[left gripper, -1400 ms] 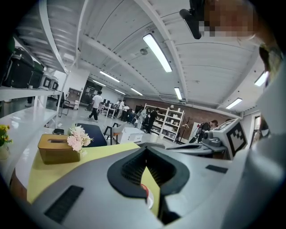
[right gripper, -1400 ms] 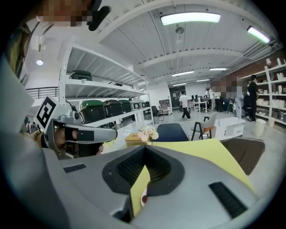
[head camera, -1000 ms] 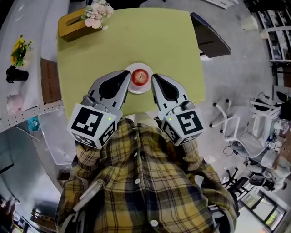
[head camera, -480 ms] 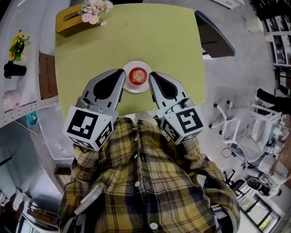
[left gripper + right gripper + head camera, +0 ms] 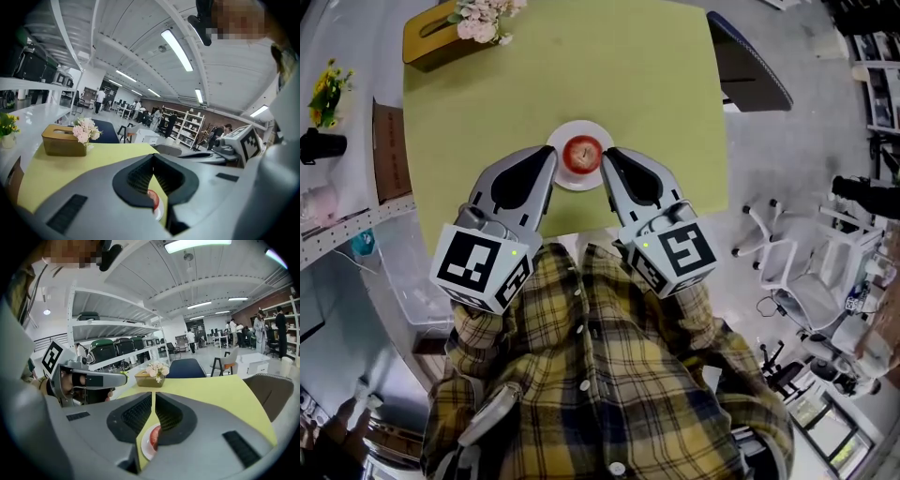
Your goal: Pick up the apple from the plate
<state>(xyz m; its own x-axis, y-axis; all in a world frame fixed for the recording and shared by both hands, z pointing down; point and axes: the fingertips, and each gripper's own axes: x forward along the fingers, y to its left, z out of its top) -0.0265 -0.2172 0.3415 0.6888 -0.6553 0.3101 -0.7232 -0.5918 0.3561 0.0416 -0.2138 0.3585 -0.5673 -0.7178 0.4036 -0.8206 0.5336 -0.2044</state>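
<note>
The apple (image 5: pixel 582 152) is found on a white plate (image 5: pixel 579 183) by the middle of the tabletop's (image 5: pixel 628 84) near edge. It is flanked by the left gripper (image 5: pixel 549 155) and the right gripper (image 5: pixel 607 156), each with jaws pressed together on nothing. It lies just ahead between both tips, and neither is judged clearly nearer. It is red and round, with no long axis, and its stem dimple is turned up.

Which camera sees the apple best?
The head view: the whole apple shows from above, on its plate. The two gripper views catch only a red sliver past the shut tongs of the left gripper and right gripper.
</note>
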